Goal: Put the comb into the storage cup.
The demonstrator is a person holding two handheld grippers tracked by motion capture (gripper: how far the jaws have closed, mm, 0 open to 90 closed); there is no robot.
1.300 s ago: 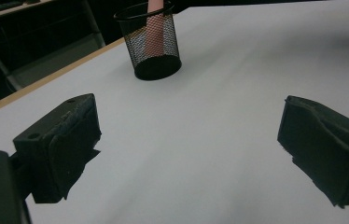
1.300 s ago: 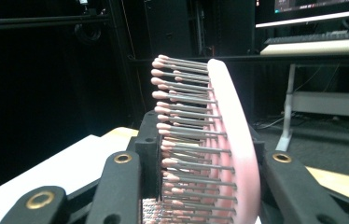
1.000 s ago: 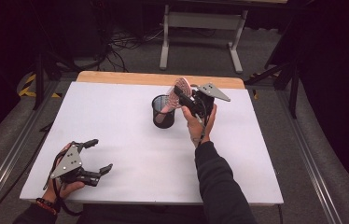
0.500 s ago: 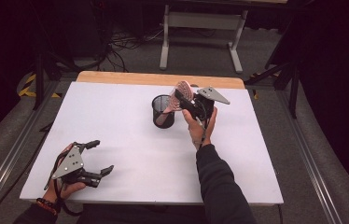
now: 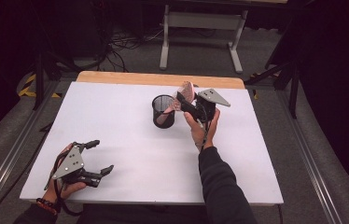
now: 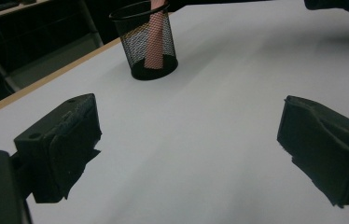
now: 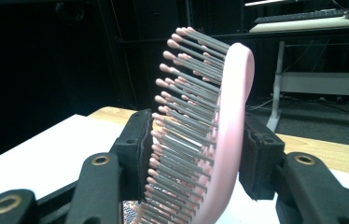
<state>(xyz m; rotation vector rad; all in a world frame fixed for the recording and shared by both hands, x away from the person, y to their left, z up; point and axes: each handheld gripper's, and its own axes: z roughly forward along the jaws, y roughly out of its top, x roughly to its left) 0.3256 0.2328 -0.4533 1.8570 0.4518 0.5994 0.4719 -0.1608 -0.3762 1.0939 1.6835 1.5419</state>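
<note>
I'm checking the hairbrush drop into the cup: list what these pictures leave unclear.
- Hairbrush handle: cut off by the bottom edge of the right gripper view; in the left gripper view only a pink shape shows through the mesh cup.
- Right gripper: its jaws have just been opening; whether the pads still press the brush cannot be told.
- Cup's inside bottom: hidden by its wall in the high view.

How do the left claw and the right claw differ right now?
The left claw has nothing between its wide-spread jaws; the right claw has the pink brush between jaws that have just been opening. The left claw lies low at the near table edge; the right claw is raised beside the mesh cup. Both are hand-held, with black jaws.
</note>
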